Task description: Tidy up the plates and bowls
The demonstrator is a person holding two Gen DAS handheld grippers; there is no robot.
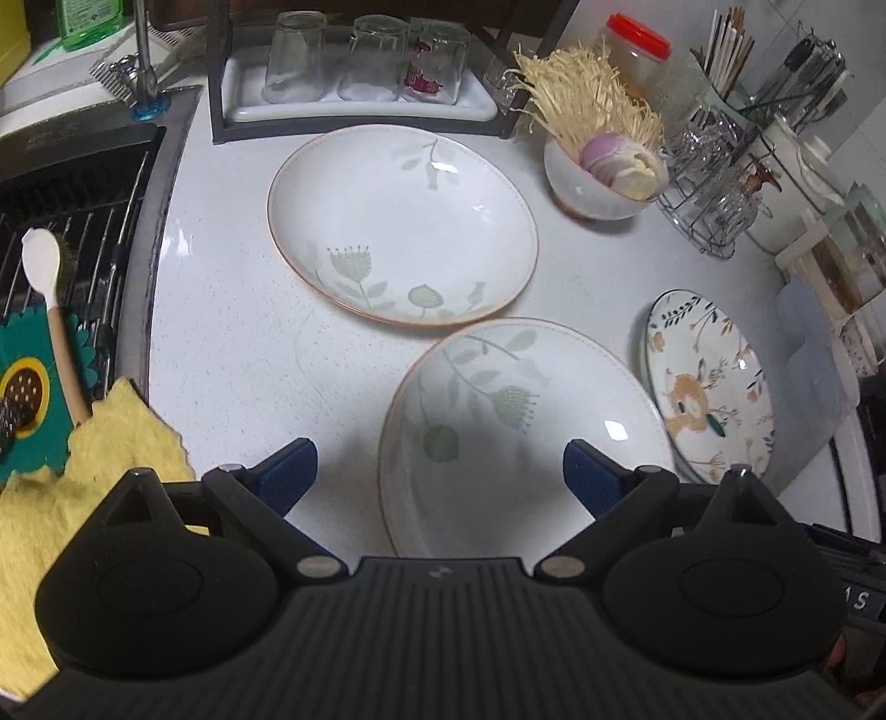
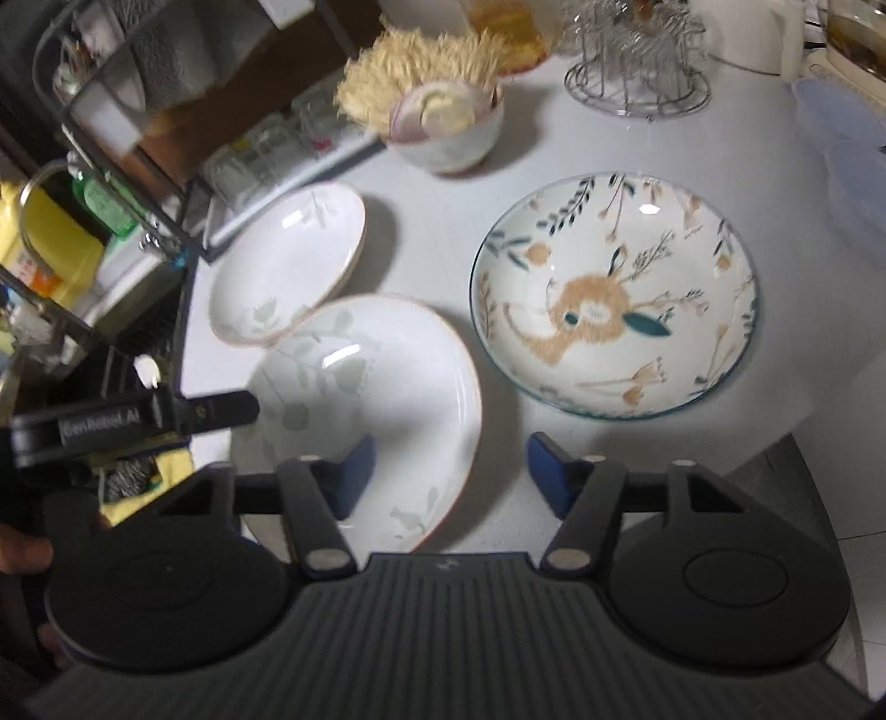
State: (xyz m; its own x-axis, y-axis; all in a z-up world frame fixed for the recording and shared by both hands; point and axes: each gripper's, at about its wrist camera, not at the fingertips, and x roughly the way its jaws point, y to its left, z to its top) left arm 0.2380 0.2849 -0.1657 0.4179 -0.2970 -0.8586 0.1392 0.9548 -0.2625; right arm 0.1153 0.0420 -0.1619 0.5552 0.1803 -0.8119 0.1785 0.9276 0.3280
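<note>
Two white plates with green flower prints lie on the white counter, the far plate [image 1: 402, 221] [image 2: 288, 260] and the near plate [image 1: 526, 437] [image 2: 376, 410]. A rabbit-patterned plate [image 1: 711, 387] [image 2: 614, 293] lies to their right. Behind them a white bowl [image 1: 601, 183] [image 2: 448, 133] holds onion slices and enoki mushrooms. My left gripper [image 1: 440, 476] is open, low over the near plate's left rim. My right gripper [image 2: 451, 465] hangs over that plate's right rim with its blue pads apart, touching nothing. The left gripper's black body [image 2: 138, 421] shows at the left of the right wrist view.
A sink with a wire rack [image 1: 72, 221] and a yellow cloth [image 1: 83, 498] lie to the left. A tray of upturned glasses [image 1: 360, 61] stands at the back. A wire glass stand [image 1: 714, 183], a red-lidded jar [image 1: 642, 50] and a utensil holder crowd the back right.
</note>
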